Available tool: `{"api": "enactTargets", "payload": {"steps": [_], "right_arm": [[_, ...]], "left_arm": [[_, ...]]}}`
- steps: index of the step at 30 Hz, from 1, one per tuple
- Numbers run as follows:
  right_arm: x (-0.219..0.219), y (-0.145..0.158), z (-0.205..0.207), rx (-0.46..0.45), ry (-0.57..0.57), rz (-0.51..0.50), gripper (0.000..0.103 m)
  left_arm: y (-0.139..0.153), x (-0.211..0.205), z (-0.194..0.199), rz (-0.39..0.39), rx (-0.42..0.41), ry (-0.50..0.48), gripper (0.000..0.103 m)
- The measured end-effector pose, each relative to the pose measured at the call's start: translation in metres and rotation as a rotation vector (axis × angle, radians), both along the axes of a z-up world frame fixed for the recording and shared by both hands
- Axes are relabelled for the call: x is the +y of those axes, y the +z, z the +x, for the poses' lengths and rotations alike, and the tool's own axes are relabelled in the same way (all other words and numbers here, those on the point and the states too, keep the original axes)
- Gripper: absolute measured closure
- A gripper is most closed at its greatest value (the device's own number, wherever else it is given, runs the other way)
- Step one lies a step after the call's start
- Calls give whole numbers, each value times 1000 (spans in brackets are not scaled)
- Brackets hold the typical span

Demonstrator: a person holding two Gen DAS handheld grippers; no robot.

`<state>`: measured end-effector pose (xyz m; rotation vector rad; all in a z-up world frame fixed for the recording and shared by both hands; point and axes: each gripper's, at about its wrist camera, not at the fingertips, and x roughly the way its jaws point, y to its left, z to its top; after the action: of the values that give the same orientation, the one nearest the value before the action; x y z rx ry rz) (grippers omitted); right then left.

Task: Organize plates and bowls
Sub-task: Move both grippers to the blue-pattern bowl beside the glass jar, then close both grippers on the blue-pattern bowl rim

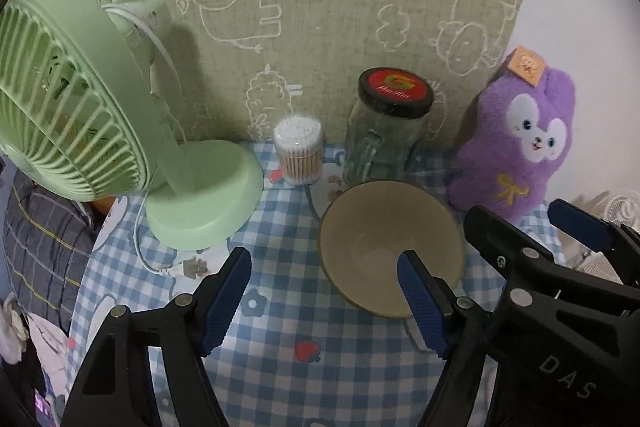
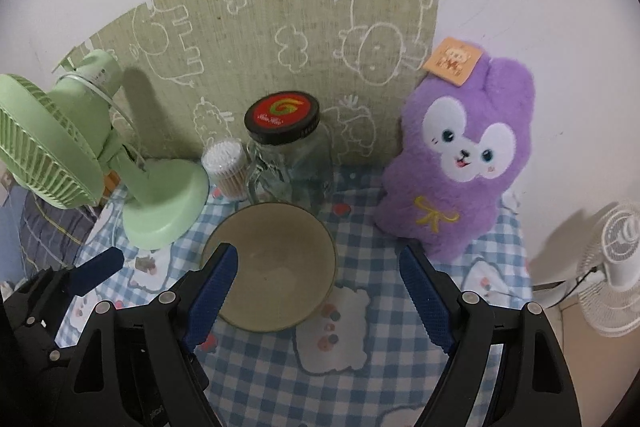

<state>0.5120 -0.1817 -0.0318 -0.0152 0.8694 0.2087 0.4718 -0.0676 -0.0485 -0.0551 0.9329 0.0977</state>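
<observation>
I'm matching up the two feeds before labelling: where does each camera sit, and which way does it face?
Left wrist: on the left gripper, looking forward over the checked cloth at the bowl; its own open fingers and the right gripper show.
Right wrist: on the right gripper, facing the same wall; its open fingers and one left fingertip show.
Shared: bowl, green fan, jar, purple plush.

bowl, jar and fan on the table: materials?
Bowl: looks like ceramic or melamine, matte beige inside, darker rim; no clear sign which.
Jar: clear glass with a moulded handle, see-through walls; black lid, glossy, likely metal or plastic.
Fan: pale green plastic, smooth moulded grille and base.
</observation>
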Motion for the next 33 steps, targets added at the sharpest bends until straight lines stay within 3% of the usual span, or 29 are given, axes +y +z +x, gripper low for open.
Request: {"api": "enactTargets", "payload": {"steps": [4, 6, 9, 13, 15, 21, 24, 33], "right_arm": [[2, -16, 7, 2, -1, -8, 19], [1, -23, 11, 2, 0, -4, 29], [0, -36, 16, 20, 3, 1, 35], [-3, -51, 22, 27, -15, -15, 40], [-4, -57, 24, 38, -16, -12, 51], [-4, -65, 26, 34, -10, -4, 54], [-3, -68, 28, 30, -3, -7, 65], [2, -78, 34, 35, -6, 2, 81]], "left_arm": [[-16, -3, 7, 16, 10, -14, 34], [-23, -3, 11, 25, 18, -9, 39], [-35, -3, 18, 33, 28, -6, 50], [-49, -3, 27, 19, 64, -10, 54], [-55, -4, 29, 19, 69, -11, 57], [-67, -9, 36, 18, 90, -26, 58], [-72, -10, 39, 13, 96, -30, 63], [-80, -11, 45, 17, 93, -53, 81]]}}
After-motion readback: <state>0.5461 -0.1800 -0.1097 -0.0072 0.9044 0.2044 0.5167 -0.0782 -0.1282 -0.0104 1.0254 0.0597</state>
